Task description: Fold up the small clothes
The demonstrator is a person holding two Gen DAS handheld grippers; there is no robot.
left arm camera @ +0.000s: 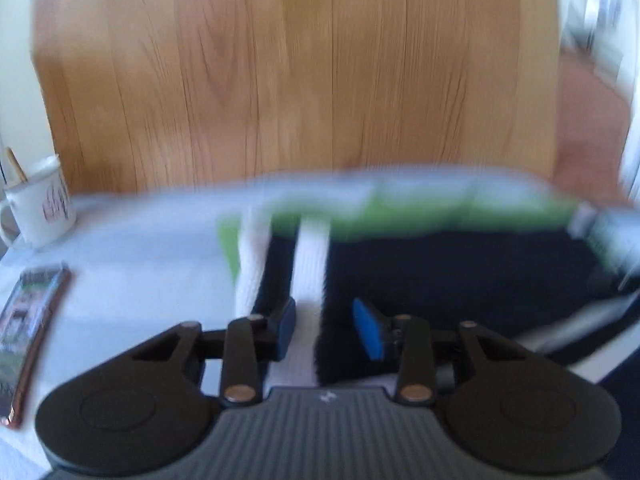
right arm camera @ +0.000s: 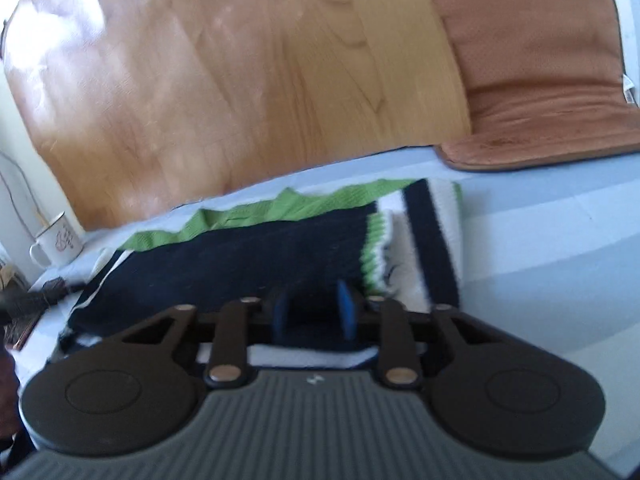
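Left tongs (left arm camera: 329, 326): jaws standing apart, blue pads (left arm camera: 370, 330) on either side of a white stripe of the garment (left arm camera: 440, 276), neither pad seen pressing on it. Left wrist view is blurred; the garment, dark navy with white stripes and a green border, lies on a pale blue surface whose nature, table or bed, cannot be determined, its green edge toward the far edge, against a wooden panel (left arm camera: 280, 72). A white mug (left arm camera: 42, 206) stands at the far left corner, a phone (left arm camera: 30, 320) lies flat near the left edge. Right tongs (right arm camera: 314, 314): jaws narrowed, with dark navy fabric of the garment (right arm camera: 248, 248) between the blue pads (right arm camera: 345, 312); a firm grip cannot be confirmed. In this view the garment spreads toward the far edge; the mug (right arm camera: 56, 246) sits at the far left, and a brown cushion (right arm camera: 540, 92) rests at the far right corner.
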